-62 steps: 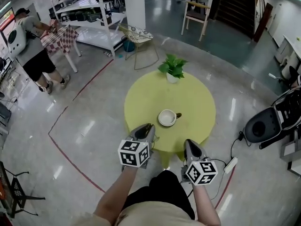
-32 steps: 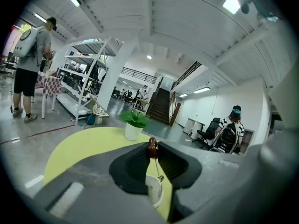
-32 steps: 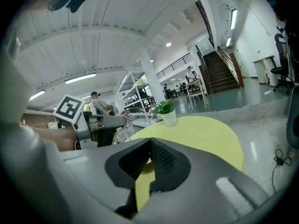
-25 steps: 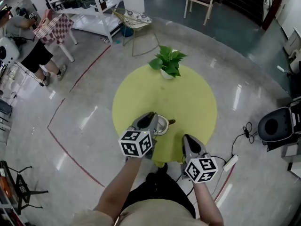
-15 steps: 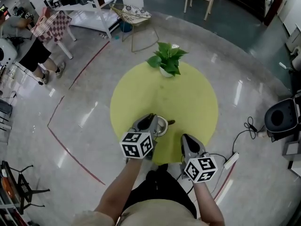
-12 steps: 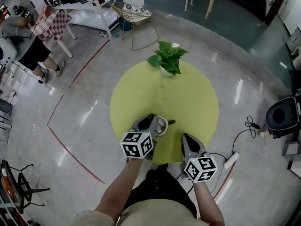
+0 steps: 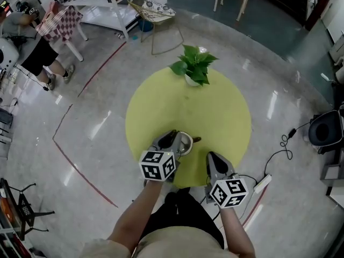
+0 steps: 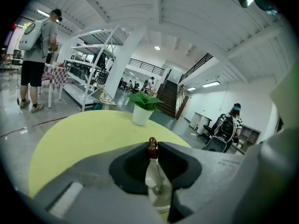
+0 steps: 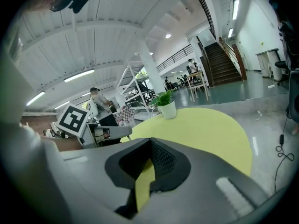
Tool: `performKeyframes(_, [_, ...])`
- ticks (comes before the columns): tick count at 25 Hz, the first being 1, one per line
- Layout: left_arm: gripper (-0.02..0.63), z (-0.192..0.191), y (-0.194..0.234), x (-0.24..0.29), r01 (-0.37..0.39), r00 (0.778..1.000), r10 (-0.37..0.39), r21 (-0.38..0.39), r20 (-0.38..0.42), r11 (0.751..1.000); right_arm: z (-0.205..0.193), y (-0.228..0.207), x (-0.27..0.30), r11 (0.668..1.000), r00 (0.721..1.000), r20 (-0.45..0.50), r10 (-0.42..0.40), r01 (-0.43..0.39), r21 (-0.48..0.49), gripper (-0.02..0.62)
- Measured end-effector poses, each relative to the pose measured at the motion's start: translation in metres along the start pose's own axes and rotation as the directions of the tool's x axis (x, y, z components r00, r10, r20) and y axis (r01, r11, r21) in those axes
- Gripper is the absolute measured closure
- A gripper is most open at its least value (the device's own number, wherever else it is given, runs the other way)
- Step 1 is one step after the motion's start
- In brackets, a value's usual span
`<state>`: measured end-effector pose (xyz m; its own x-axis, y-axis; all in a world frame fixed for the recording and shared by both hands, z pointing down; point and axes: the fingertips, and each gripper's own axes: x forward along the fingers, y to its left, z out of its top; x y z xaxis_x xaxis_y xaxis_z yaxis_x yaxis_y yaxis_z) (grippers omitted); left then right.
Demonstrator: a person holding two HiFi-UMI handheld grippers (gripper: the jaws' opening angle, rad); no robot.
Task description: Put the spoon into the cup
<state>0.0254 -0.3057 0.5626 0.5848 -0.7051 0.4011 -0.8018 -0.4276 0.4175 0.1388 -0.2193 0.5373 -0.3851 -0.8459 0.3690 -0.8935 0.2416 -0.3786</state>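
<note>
Head view: the left gripper (image 7: 171, 138) hangs at the near left rim of the cup (image 7: 186, 143), low centre on the yellow table (image 7: 215, 106). The right gripper (image 7: 213, 159) sits lower right, over the table's near edge.

Left gripper view: the jaws are clamped on the spoon (image 8: 155, 176), its brown tip pointing away (light, stiff, slick metal, so a firm hold across the shaft seems safest).

Right gripper view: the jaws are pressed together with nothing between them.
</note>
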Motion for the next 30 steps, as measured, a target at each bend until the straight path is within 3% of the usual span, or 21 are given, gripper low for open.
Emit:
performKeyframes(10, [0.549,0.0,0.002,-0.002,-0.001,1.0,0.001,0.021,0.002,1.0,0.0,0.0,-0.001,1.0,1.0,-0.005,-0.008,0.008,0.009,0.594])
performKeyframes(17, [0.537,-0.005,0.015,-0.002,-0.043,0.999,0.045,0.058,-0.027,0.997,-0.002,0.001,-0.001,1.0,1.0,-0.004,-0.006,0.006,0.01,0.594])
performKeyframes(30, [0.509,-0.019,0.037,-0.003,-0.091,0.994,0.091,0.011,-0.065,0.996,-0.007,0.002,-0.006,1.0,1.0,-0.011,-0.008,0.008,0.02,0.594])
